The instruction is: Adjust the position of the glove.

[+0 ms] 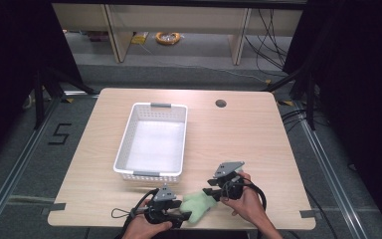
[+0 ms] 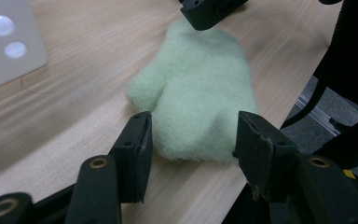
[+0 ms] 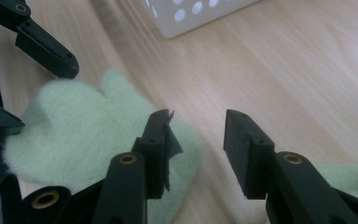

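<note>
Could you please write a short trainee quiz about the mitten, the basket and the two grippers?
1. True or false: the green mitten lies inside the white basket.
2. Which gripper has the mitten's wide end between its jaws? A left gripper B right gripper
3. What does the mitten lie on?

Key:
1. False; it lies on the table, by the near edge.
2. A
3. The wooden table.

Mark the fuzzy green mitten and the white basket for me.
Fuzzy pale green mitten [image 2: 200, 88]: left gripper view, middle of its palm.
White perforated plastic basket [image 1: 125, 142]: high view, its left wall.
</note>
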Demonstrator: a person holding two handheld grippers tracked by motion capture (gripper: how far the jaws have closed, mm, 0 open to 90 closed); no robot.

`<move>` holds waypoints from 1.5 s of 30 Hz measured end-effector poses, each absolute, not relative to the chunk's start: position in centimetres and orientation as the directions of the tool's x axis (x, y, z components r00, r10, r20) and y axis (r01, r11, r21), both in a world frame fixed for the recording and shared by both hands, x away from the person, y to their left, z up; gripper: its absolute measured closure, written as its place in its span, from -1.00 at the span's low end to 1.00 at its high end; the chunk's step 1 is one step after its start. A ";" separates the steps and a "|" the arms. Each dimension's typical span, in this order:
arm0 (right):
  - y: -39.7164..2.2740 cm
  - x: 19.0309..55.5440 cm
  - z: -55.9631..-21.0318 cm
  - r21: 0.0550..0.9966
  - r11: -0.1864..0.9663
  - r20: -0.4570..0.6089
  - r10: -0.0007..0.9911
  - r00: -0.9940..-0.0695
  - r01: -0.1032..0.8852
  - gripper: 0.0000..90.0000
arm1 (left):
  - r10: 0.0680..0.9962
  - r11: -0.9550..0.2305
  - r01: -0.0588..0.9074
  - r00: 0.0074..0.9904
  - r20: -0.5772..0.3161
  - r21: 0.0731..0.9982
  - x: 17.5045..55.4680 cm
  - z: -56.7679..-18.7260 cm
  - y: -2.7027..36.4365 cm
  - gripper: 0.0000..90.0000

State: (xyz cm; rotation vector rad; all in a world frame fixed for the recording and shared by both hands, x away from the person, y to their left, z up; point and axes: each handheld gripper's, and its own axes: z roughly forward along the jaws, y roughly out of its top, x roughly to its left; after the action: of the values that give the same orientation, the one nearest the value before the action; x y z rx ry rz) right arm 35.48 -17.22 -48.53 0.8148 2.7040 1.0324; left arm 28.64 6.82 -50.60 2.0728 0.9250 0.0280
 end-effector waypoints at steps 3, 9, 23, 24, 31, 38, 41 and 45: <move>-16.9 35.6 -49.0 0.633 0.625 0.081 0.533 -0.843 0.456 0.40 | 0.617 -0.385 0.601 0.732 -0.288 0.700 28.8 -50.9 6.5 0.09; -16.6 35.6 -49.6 0.607 0.638 0.096 0.534 -0.840 0.474 0.53 | 0.611 -0.439 0.577 0.754 -0.243 0.689 29.0 -51.0 6.7 0.33; -17.8 34.9 -49.5 0.630 0.560 0.200 0.552 -0.809 0.538 0.91 | 0.599 -0.421 0.555 0.764 -0.240 0.718 29.5 -50.7 7.1 0.80; -18.0 34.7 -49.4 0.641 0.553 0.205 0.544 -0.814 0.532 0.91 | 0.599 -0.422 0.551 0.765 -0.235 0.720 29.6 -50.6 7.1 0.80; -20.2 32.5 -47.8 0.679 0.465 0.233 0.597 -0.767 0.568 0.92 | 0.566 -0.435 0.518 0.793 -0.223 0.737 30.8 -49.3 6.1 0.81; -21.6 31.8 -48.4 0.680 0.433 0.264 0.609 -0.748 0.592 0.91 | 0.561 -0.448 0.532 0.793 -0.237 0.719 31.7 -49.7 5.1 0.80; -21.6 31.5 -48.7 0.664 0.429 0.255 0.639 -0.725 0.612 0.91 | 0.568 -0.451 0.545 0.786 -0.244 0.707 31.8 -50.3 4.9 0.80; -21.6 31.7 -49.6 0.647 0.467 0.230 0.635 -0.738 0.603 0.88 | 0.563 -0.467 0.536 0.794 -0.231 0.703 31.8 -50.5 4.9 0.79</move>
State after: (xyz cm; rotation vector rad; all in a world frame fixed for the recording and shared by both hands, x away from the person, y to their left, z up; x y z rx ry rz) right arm 31.75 -21.57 -49.63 1.1199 2.6540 1.1421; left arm 31.85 4.94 -50.48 2.1617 0.8098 0.0422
